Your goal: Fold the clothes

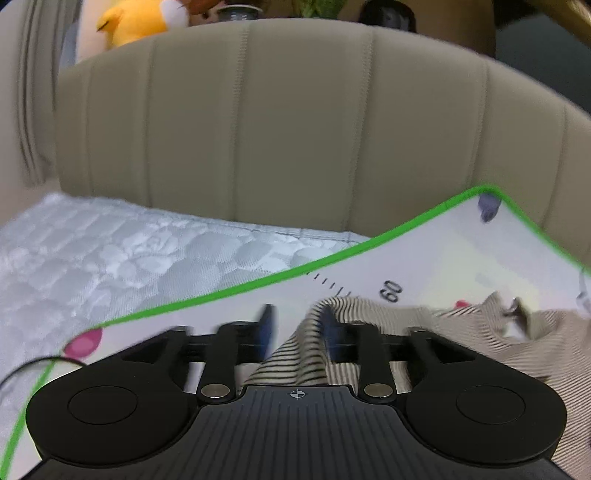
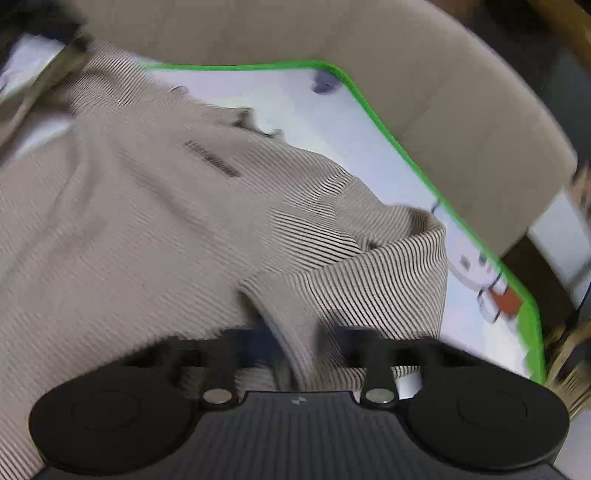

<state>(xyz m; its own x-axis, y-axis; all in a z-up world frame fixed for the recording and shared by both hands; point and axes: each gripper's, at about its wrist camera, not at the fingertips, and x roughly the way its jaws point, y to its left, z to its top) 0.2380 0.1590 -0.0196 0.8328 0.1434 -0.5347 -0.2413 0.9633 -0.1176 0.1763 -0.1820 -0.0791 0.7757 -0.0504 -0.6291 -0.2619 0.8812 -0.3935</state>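
The striped top (image 2: 155, 206) is tan with thin dark lines. It lies crumpled on a white mat (image 2: 332, 110) with a green edge. One part is folded over.

Background: bed surroundings, no task items.
Beige padded headboard (image 1: 288, 122) at 12 o'clock; quilted grey mattress (image 1: 110, 258) at 9; green-edged printed mat (image 1: 424, 254) at 3; yellow plush toy (image 1: 136, 22), possibly a duck, at 11.

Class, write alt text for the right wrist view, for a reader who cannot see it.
A striped beige top lies rumpled on a white mat with a green edge, a fold of it between the black tongs at the bottom of the picture. A beige padded headboard curves behind. The picture is blurred.
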